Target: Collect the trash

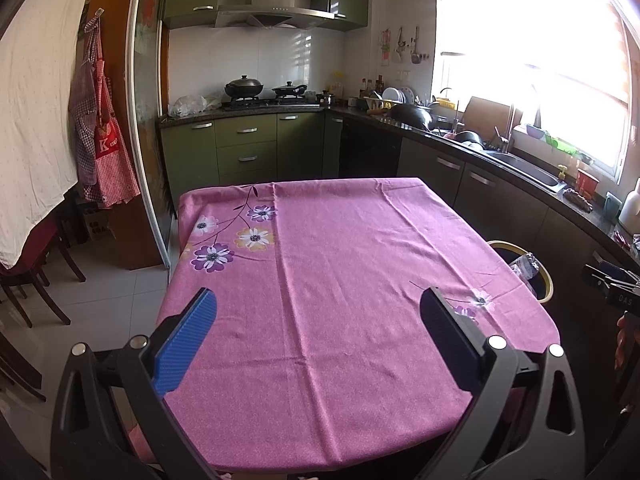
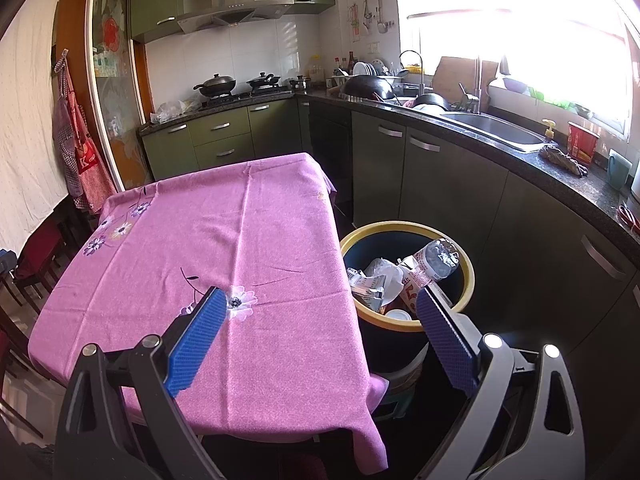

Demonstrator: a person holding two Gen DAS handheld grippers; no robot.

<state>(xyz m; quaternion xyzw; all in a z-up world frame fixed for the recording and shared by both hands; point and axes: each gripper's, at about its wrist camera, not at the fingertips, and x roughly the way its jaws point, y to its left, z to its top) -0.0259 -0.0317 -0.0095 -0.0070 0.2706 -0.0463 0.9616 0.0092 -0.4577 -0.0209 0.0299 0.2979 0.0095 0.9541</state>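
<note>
A dark bin with a yellow rim (image 2: pixel 468 284) stands on the floor right of the table, holding a crushed clear plastic bottle (image 2: pixel 438 258), crumpled wrappers (image 2: pixel 370 284) and a carton. In the left wrist view only part of the bin (image 1: pixel 546 280) shows past the table's right edge. My left gripper (image 1: pixel 318 322) hovers open over the near half of the pink flowered tablecloth (image 1: pixel 340 260), nothing between its blue pads. My right gripper (image 2: pixel 320 318) is open too, above the table's near right corner (image 2: pixel 240 280), its right finger in front of the bin's near rim. Neither holds anything.
A dark counter with sink (image 2: pixel 492 128), dishes and a red cup (image 2: pixel 582 144) runs along the right. Green cabinets and a stove with pans (image 1: pixel 244 88) stand at the back. Dark wooden chairs (image 1: pixel 32 272) and hanging aprons (image 1: pixel 100 136) are on the left. The other gripper's tip (image 1: pixel 612 280) shows at the right edge.
</note>
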